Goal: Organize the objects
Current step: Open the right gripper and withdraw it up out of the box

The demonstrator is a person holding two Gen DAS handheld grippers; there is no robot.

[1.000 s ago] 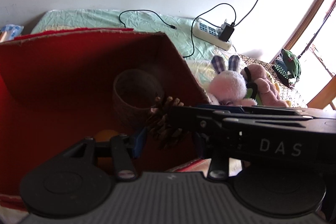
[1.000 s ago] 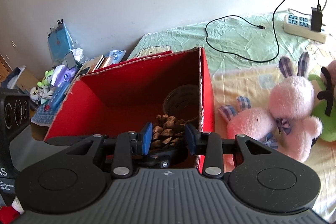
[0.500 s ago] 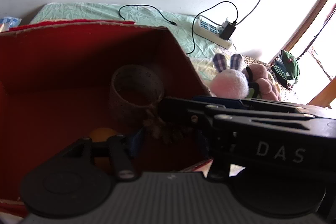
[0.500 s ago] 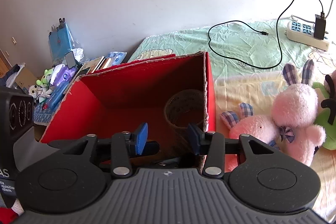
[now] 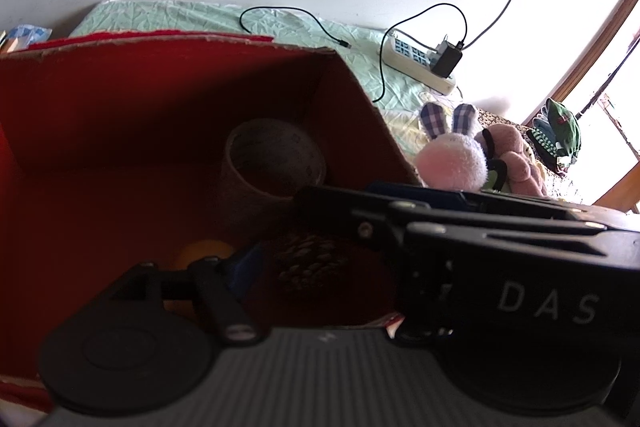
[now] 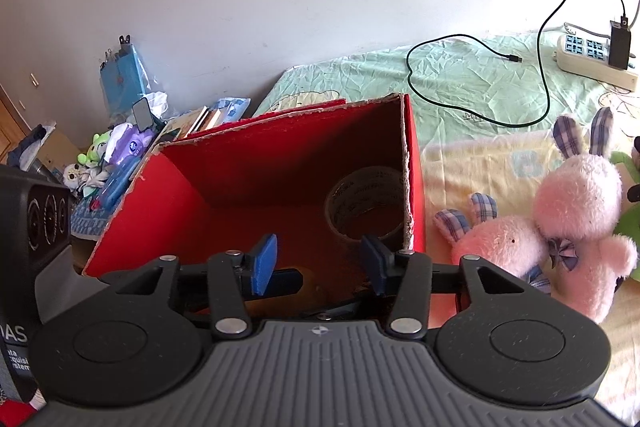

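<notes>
I hold both grippers over the red box (image 6: 256, 163) on the bed (image 6: 472, 87), so things drop straight in. The left gripper (image 5: 316, 267) has just been opening its jaws; they stand wide, with the pine cone (image 5: 308, 261) lying loose on the box floor between them. The right gripper (image 6: 318, 263) has opened too and holds nothing. Also in the box are a tape roll (image 6: 366, 203) by the right wall and an orange ball (image 5: 202, 253). Two pink bunnies (image 6: 560, 223) wait outside, beside the box.
</notes>
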